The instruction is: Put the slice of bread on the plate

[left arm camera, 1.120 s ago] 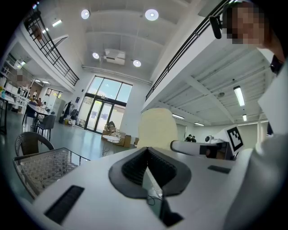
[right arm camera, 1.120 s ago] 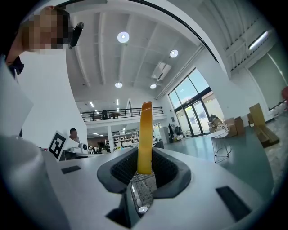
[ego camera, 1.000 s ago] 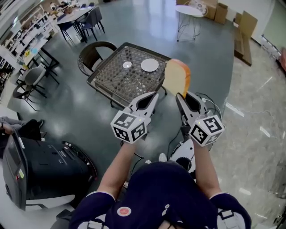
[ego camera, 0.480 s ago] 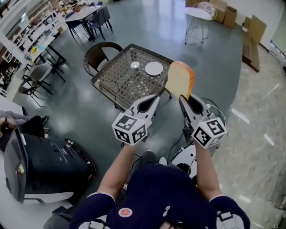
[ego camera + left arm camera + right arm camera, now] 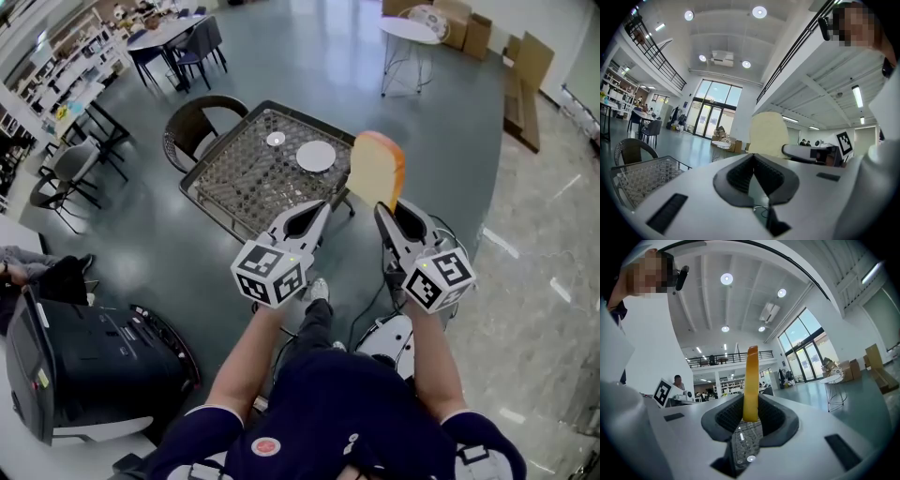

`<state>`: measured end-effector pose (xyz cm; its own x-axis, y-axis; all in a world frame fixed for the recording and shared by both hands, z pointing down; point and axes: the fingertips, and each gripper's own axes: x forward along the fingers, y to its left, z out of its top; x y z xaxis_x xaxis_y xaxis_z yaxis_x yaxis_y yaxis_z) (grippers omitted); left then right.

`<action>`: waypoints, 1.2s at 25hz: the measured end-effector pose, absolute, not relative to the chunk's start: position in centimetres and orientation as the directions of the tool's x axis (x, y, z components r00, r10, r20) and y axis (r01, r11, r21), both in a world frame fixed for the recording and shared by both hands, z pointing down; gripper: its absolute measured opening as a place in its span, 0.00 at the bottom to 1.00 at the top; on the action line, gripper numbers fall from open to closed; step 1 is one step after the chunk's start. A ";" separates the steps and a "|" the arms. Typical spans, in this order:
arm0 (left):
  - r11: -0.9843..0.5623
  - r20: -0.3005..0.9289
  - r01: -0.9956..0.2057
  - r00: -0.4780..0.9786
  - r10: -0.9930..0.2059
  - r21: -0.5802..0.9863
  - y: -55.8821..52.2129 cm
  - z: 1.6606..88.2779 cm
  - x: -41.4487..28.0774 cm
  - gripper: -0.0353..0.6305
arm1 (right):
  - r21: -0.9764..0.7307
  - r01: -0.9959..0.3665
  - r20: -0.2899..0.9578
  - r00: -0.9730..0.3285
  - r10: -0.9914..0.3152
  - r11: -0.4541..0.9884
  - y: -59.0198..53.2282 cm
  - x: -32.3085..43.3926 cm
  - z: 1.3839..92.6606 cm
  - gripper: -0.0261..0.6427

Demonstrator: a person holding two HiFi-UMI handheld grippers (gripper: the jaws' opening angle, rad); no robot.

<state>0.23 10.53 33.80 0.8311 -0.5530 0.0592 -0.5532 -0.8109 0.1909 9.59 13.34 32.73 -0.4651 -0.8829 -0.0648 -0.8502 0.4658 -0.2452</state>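
My right claw (image 5: pixel 750 412) is partly closed on the slice of bread (image 5: pixel 375 169), pinching it by its lower edge so it stands upright and edge-on between the pads. My left claw (image 5: pixel 753 161) has its jaws together with nothing in them, and it rides alongside, level with the right 1.

In the last second the grip has not changed, but the scene under me has: the wire-mesh table (image 5: pixel 234 178) sits lower and nearer in the head view than it did, and my shoe (image 5: pixel 319 288) now shows beneath the claws, so I judge I am walking in.

The white plate (image 5: pixel 316 156) lies on the table's far side, near a smaller white dish (image 5: pixel 275 139). The bread is in the air, well apart from the plate, so the carry is under way and the placing is not yet begun.
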 end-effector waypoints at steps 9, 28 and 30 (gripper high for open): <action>-0.820 0.079 -0.532 0.846 -0.528 0.214 3.7 35.0 1.5 0.06 | -0.260 -0.867 -0.027 -0.434 -0.901 0.425 7.0 11.2 34.0 0.17; -0.785 0.162 -0.542 0.840 -0.518 0.300 -14.0 39.4 -0.8 0.06 | -0.325 -0.854 0.101 -0.458 -0.883 0.406 -11.5 8.7 38.5 0.17; -0.779 0.171 -0.546 0.837 -0.519 0.308 -15.5 40.1 -1.1 0.06 | -0.329 -0.852 0.117 -0.465 -0.878 0.407 -13.1 8.2 39.1 0.17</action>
<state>-1.14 -15.47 40.14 0.8375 -0.5189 0.1714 -0.5458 -0.7791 0.3082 8.21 -13.10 39.09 -0.4647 -0.8777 0.1170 -0.8519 0.4072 -0.3292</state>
